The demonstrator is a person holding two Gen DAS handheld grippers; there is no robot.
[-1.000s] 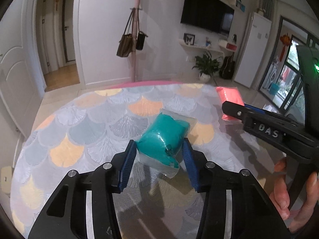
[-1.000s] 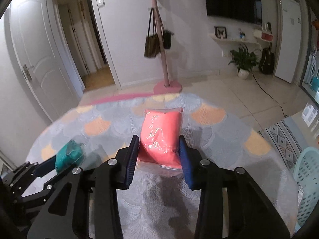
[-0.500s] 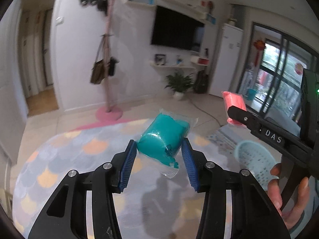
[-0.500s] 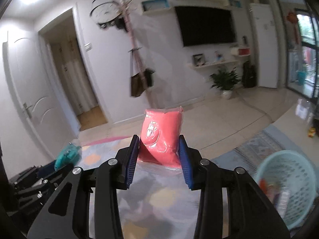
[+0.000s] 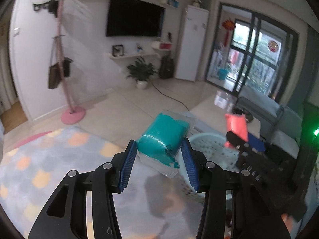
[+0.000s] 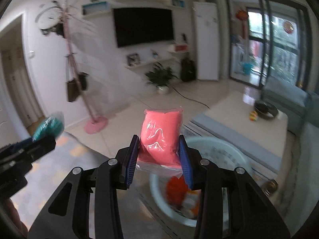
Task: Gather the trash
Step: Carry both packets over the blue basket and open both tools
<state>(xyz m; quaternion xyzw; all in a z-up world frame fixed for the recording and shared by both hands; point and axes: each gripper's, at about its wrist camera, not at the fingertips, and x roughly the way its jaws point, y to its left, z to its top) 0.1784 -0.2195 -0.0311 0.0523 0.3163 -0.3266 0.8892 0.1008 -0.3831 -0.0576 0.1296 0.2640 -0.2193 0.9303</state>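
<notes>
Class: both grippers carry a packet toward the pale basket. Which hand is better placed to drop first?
Probably the right. The right gripper holds the pink packet directly above the basket opening; the left gripper, holding the teal packet, seems short of its rim.

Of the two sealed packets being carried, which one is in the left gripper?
The teal packet, clamped in the left gripper. The other packet is pink and sits in the right gripper, above the pale blue basket.

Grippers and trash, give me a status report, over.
Left gripper shut on teal bag. Right gripper shut on pink bag. Basket just ahead, some trash inside. Nothing in the way.
</notes>
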